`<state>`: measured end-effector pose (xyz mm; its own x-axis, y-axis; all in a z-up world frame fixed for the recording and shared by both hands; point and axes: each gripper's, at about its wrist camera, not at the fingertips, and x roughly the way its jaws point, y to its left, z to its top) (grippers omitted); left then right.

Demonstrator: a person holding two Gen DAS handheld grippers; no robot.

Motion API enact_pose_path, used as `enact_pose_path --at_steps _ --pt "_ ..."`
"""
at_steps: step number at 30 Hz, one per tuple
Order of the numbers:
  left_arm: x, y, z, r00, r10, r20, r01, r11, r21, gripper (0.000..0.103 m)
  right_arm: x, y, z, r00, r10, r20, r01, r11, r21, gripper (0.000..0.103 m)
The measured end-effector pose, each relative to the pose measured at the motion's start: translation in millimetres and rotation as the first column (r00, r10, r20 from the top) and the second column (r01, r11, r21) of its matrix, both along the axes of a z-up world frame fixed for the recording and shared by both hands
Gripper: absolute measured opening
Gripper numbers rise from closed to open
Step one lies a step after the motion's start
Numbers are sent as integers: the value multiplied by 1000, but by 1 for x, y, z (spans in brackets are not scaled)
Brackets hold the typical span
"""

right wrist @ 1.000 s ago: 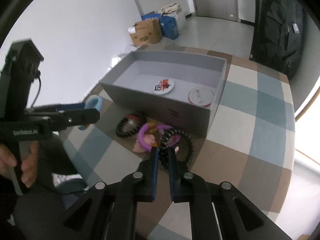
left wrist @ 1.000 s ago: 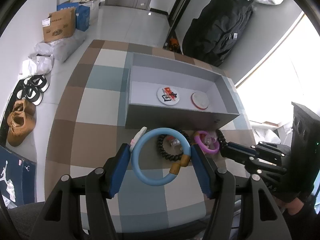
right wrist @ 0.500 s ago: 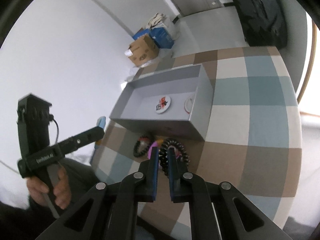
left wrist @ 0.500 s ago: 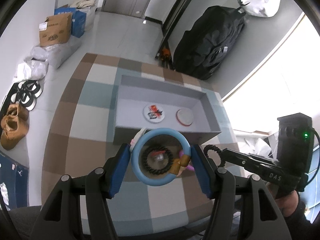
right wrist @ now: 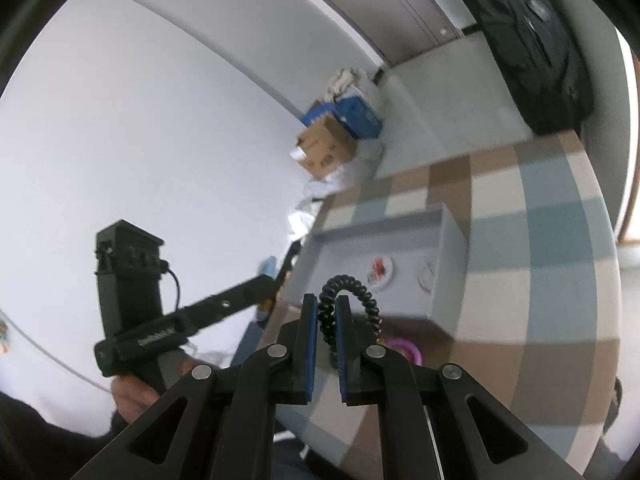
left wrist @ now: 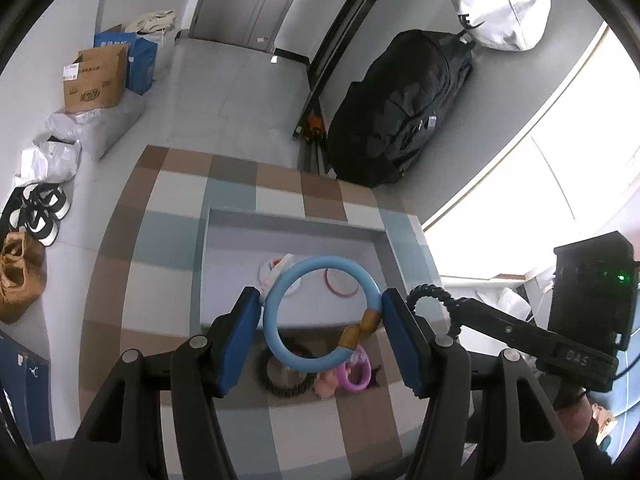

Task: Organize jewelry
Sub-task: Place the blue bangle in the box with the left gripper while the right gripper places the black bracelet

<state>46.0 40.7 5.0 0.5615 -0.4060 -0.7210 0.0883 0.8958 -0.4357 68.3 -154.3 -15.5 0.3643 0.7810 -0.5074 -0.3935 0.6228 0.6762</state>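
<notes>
My left gripper (left wrist: 322, 312) is shut on a light blue bangle (left wrist: 280, 344) with two gold beads and holds it high above the near wall of the grey box (left wrist: 292, 226). My right gripper (right wrist: 327, 310) is shut on a black spiral hair tie (right wrist: 362, 294), also lifted; that hair tie shows in the left wrist view (left wrist: 430, 294). A dark beaded bracelet (left wrist: 286, 388) and a purple ring (left wrist: 356, 376) with a pink piece lie on the checked table in front of the box. Two round discs (right wrist: 380, 272) lie inside the box.
The checked table (left wrist: 132, 280) ends at a round edge near me. On the floor beyond are a black bag (left wrist: 400, 108), cardboard boxes (left wrist: 96, 80) and shoes (left wrist: 36, 212). A white wall (right wrist: 160, 120) is on the left in the right wrist view.
Both grippers have risen well above the table with their loads. The black spiral hair tie came up off the table in the right gripper. The blue bangle now hangs over the box's near wall.
</notes>
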Motion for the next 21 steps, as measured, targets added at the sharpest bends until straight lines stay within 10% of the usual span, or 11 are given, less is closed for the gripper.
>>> enact_pose_path --at_steps 21 --pt "42 -19 -17 1000 20 5 -20 995 99 58 56 33 -10 997 -74 9 75 992 -100 9"
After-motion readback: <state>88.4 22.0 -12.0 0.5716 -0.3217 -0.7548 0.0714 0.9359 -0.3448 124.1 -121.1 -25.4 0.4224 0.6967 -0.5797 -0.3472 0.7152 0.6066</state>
